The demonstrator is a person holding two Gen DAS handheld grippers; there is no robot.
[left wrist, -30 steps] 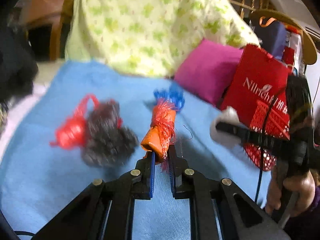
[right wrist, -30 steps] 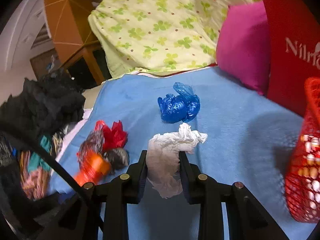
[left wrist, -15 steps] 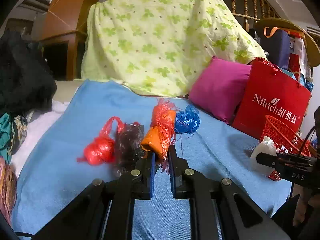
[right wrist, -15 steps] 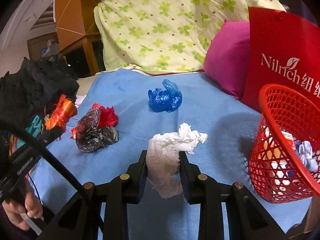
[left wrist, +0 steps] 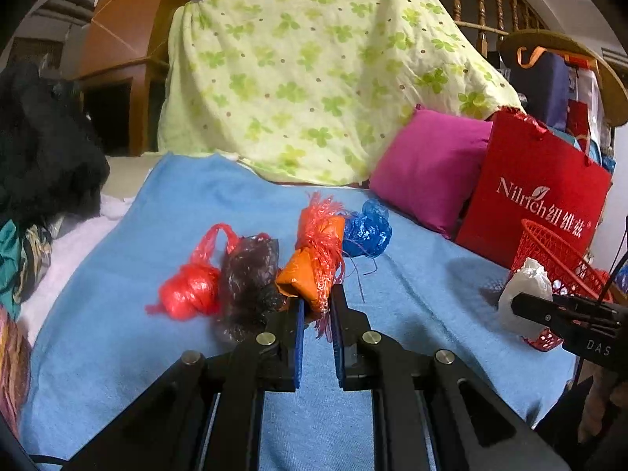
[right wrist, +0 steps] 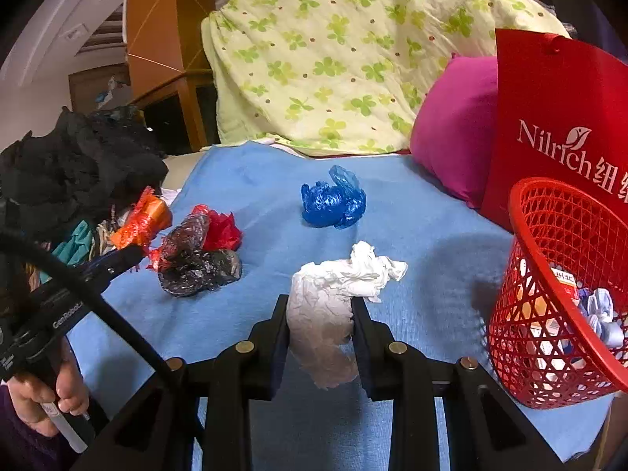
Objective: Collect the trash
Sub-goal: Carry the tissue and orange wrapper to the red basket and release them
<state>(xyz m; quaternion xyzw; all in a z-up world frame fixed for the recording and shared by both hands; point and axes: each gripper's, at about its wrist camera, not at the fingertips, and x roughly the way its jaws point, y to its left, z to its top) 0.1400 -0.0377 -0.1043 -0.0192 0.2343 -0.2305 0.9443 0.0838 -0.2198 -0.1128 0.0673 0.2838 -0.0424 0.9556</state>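
A: Gripping anything, those two?

B: Both; the left gripper (left wrist: 316,306) has its jaws clamped on an orange wad wrapped in red netting (left wrist: 314,259), lifted clear of the blue blanket (left wrist: 196,212); the right gripper (right wrist: 320,314) has its jaws clenched on a crumpled white tissue (right wrist: 333,298), which hangs down between the fingers.

A: And the container?

B: A red mesh basket (right wrist: 557,235) at the blanket's right edge, just beside the right gripper and tilted toward the camera; inside lie a small carton with a white label (right wrist: 563,278), some pale blue-white wrappers (right wrist: 602,310) and other scraps too jumbled to name; in the left wrist view the tissue sits in front of the basket's near side (left wrist: 557,251).

A: Behind the basket?

B: A red paper bag printed "Nilrich" (right wrist: 561,117), standing upright against a magenta cushion (right wrist: 455,125); what the bag holds is hidden.

A: What lies loose on the blanket?

B: A crumpled blue plastic bag (right wrist: 333,200) near the middle; further left a red plastic bag (left wrist: 192,286) touching a dark translucent bag (right wrist: 192,255); these rest apart from both grippers.

A: Anything else around?

B: A green clover-print quilt (left wrist: 314,70) draped behind; a heap of black clothing (right wrist: 74,157) at the left.
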